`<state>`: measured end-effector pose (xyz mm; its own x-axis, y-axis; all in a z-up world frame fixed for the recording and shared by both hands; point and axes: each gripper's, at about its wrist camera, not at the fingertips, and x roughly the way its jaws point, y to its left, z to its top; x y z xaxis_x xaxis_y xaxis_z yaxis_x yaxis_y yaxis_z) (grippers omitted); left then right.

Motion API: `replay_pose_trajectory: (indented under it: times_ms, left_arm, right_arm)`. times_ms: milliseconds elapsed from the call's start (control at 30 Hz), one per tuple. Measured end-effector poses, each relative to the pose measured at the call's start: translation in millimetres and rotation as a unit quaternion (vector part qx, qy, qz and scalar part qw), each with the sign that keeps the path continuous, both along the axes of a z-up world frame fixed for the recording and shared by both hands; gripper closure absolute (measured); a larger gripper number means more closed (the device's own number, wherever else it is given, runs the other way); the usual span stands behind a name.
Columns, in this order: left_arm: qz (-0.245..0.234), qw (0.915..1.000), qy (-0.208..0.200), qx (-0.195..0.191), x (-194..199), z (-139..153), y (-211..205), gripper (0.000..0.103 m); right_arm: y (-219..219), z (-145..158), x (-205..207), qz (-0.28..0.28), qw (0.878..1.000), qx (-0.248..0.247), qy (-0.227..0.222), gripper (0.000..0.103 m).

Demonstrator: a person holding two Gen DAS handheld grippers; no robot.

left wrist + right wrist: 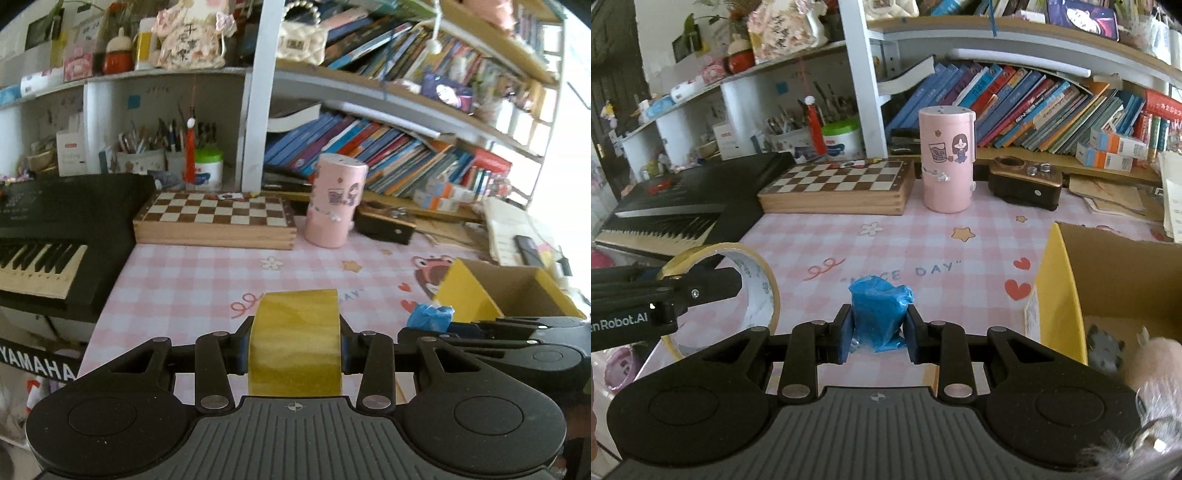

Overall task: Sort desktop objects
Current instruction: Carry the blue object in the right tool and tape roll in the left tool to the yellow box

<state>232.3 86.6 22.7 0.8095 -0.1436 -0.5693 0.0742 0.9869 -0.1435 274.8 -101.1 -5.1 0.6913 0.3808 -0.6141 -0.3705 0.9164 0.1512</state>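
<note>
Tape first, from the left wrist: the left gripper [294, 345] is clamped across a roll of yellow tape [295, 339], held clear above the pink checked desk mat [192, 280]. Toward the desk's right edge stands an open yellow cardboard box [469, 295], seemingly the place for sorted things. At the back edge sit a chessboard box [216, 218], a pink cylindrical container [334, 199] and a Yamaha keyboard [55, 229] at the left, none blocking the way.

From the right wrist, the right gripper [877, 330] is squeezed tight on a crumpled blue bag [879, 314], also off the mat. The box [1060, 288] already holds a small grey toy [1104, 347]. Both items have yet to be dropped in; sorting looks partly done.
</note>
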Motion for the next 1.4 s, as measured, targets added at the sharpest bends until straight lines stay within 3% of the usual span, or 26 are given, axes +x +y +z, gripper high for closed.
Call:
replay_pose_trajectory:
  times_ms: [367, 800, 1100, 1400]
  left_arm:
    - [-0.031, 0.9993, -0.001, -0.022, -78.8, 0.4, 11.6, 0.063]
    - [-0.081, 0.9966, 0.003, -0.009, -174.4, -3.8, 13.1, 0.063]
    - [-0.135, 0.9905, 0.019, -0.015, -192.7, -9.2, -4.0, 0.063]
    - [-0.231, 0.9728, 0.016, -0.005, -199.1, -10.4, -49.1, 0.063]
  right_arm:
    - [3.0, 3.9, -97.0, -0.015, 1.000, -0.017, 0.004, 0.077]
    - [5.9, -8.5, -211.3, -0.050, 0.998, -0.020, 0.016, 0.077]
    - [-15.9, -13.5, -253.7, -0.112, 0.993, -0.005, 0.039, 0.077]
    - [-50.4, -16.3, -287.1, -0.186, 0.981, -0.003, 0.046, 0.077]
